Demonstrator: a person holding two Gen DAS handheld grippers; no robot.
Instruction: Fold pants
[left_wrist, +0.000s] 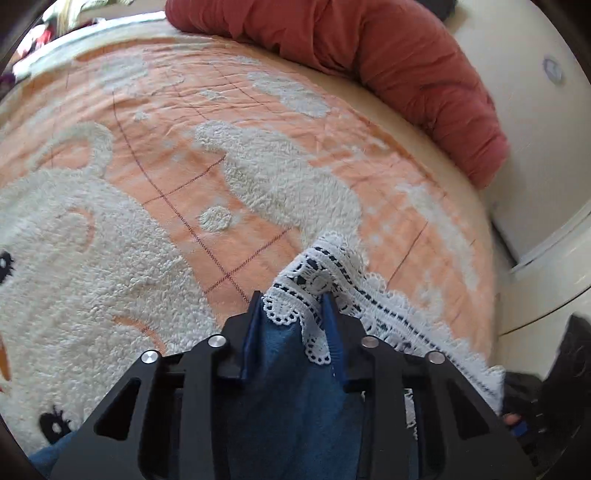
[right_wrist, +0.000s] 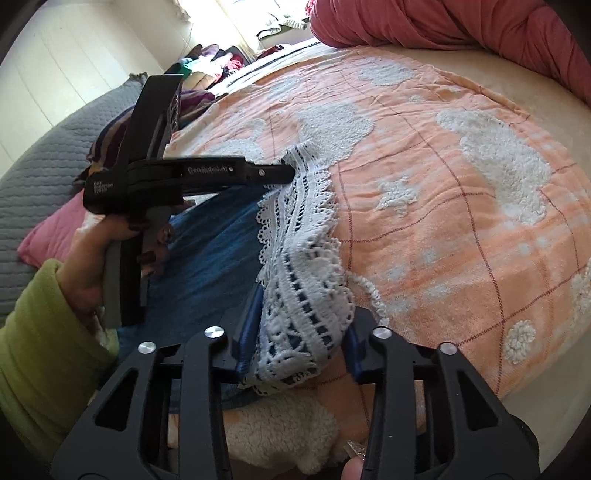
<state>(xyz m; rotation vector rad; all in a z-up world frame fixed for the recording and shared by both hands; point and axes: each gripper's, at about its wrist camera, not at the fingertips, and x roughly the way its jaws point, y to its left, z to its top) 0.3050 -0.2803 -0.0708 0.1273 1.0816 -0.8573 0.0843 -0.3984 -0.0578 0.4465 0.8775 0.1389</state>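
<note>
Both my grippers, left gripper (left_wrist: 293, 317) and right gripper (right_wrist: 301, 332), are clamping the pants (right_wrist: 210, 251) lace hem (right_wrist: 306, 229) between jaws, above the bed blanket (right_wrist: 443, 206).

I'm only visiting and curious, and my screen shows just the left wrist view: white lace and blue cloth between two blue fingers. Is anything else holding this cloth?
Observer: Yes. The right wrist view shows the right hand-held gripper also shut on the white lace hem of the blue denim pants.
Operator: How does my gripper look from there?
Observer: The left hand-held gripper reaches in from the left and pinches the same hem farther along. A hand with a lime-green sleeve holds its handle.
Operator: What's behind it?
Observer: A grey quilted cover and a pink pillow, beside the peach fleece blanket.
</note>
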